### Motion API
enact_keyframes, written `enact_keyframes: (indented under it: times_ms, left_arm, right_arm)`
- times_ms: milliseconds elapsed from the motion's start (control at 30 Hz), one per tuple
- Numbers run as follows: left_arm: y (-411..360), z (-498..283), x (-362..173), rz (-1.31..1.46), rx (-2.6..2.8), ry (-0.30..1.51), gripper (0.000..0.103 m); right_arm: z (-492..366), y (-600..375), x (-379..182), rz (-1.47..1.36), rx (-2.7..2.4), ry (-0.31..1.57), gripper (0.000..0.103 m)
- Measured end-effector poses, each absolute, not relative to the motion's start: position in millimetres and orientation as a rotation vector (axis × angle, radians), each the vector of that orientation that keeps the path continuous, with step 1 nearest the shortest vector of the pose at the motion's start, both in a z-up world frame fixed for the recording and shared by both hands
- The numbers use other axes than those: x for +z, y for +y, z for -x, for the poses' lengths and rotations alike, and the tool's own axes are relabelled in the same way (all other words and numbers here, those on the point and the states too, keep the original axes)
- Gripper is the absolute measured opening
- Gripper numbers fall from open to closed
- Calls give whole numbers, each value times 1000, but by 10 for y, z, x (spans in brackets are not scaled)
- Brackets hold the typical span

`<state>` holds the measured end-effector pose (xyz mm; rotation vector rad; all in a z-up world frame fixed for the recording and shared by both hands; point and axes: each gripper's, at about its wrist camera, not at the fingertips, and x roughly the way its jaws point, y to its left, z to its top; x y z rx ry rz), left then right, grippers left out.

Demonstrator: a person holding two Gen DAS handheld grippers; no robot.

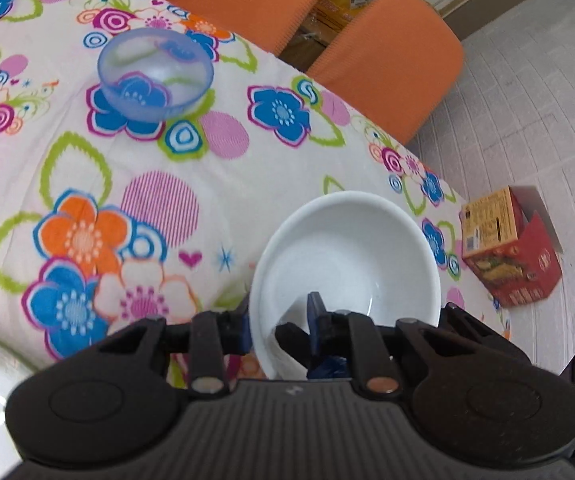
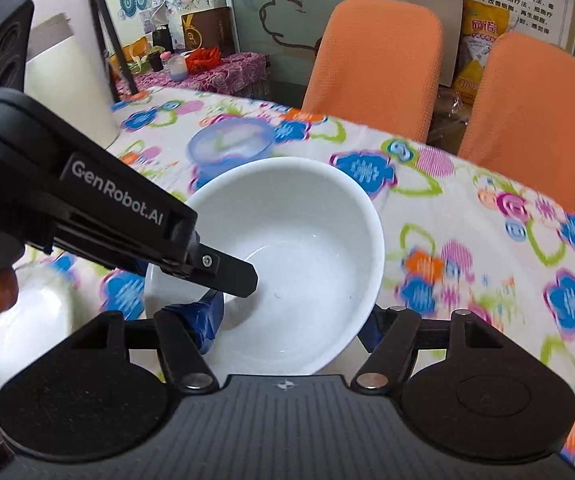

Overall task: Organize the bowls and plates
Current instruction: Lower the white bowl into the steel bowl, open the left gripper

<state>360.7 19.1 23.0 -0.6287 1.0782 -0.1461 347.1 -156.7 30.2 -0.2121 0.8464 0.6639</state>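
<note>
left gripper jaws pinch white bowl rim | right gripper jaws spread, straddling that bowl | blue bowl well apart on bench

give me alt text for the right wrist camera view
A white bowl fills the centre, between the open right gripper's fingers, while the left gripper pinches its near-left rim. Behind it on the floral tablecloth sits a translucent blue bowl, before two orange chairs.
</note>
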Motion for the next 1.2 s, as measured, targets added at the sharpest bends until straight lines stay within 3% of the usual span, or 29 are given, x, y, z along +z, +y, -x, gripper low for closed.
enact_keyframes:
  times_ms: [300,667,700,800,1200]
  left_arm:
    - [-113,-2660,66,525,-231,1133,15]
    - [-191,-2436,-104,476,-259,1142,17]
    - [-187,-2443,-99,477,-262,1141,19]
    - [-141,-2457,-64,499,-266,1125,58]
    - [2,-2369,166,463,-276,1035,58]
  right_arm:
    - [-2456,-1822,117,178,595,913,55]
    - [-2205,-1895,-66,141,569,930,55]
    - [-2189,-1898,-54,140,568,926,55]
    - [-2139,-1916,6,166,544,891,55]
    - [-1916,-2184,209,121,470,762,56]
